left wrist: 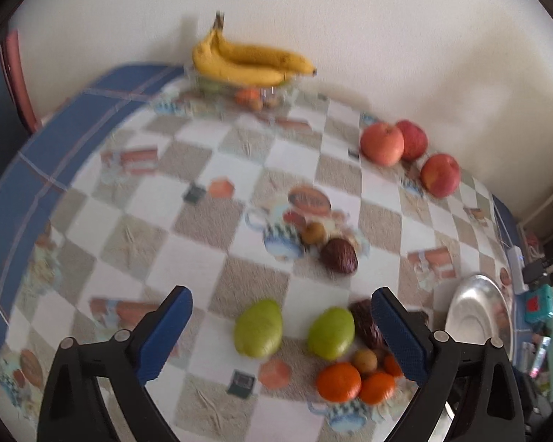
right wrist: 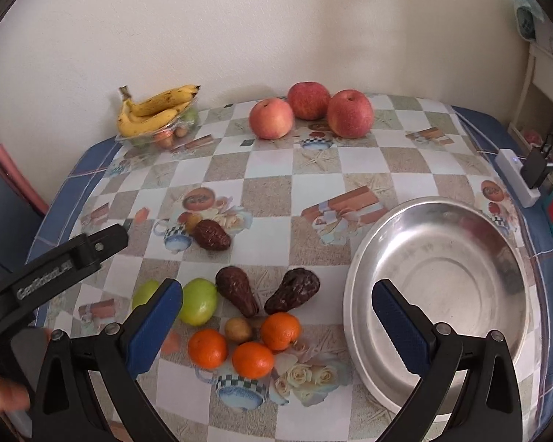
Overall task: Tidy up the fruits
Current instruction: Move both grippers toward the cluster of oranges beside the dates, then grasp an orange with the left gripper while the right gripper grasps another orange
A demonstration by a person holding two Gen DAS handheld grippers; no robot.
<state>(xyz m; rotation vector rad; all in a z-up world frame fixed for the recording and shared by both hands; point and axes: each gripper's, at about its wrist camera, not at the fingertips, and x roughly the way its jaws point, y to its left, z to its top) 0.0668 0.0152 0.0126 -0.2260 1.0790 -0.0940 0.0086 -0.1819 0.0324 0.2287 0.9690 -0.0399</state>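
Two tools, left tool (left wrist: 282,335) and right tool (right wrist: 278,322), hover with jaws spread wide, holding nothing. Loose fruit lies grouped on the worktop (right wrist: 269,169): oranges (right wrist: 252,359) near, apples (right wrist: 309,100) at 12 o'clock. Steel bowl (right wrist: 437,217) at 3 o'clock sits empty, likely the destination. Dates (right wrist: 293,291) crowd the oranges.

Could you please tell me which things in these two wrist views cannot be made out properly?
- Contents of the clear container: both views, covered by the bananas and too small.
- One green fruit: right wrist view, partly hidden behind a blue finger of the right gripper.
- Third dark fruit: left wrist view, partly behind a finger of the left gripper.
- Metal bowl: left wrist view, cut off by that gripper's frame.
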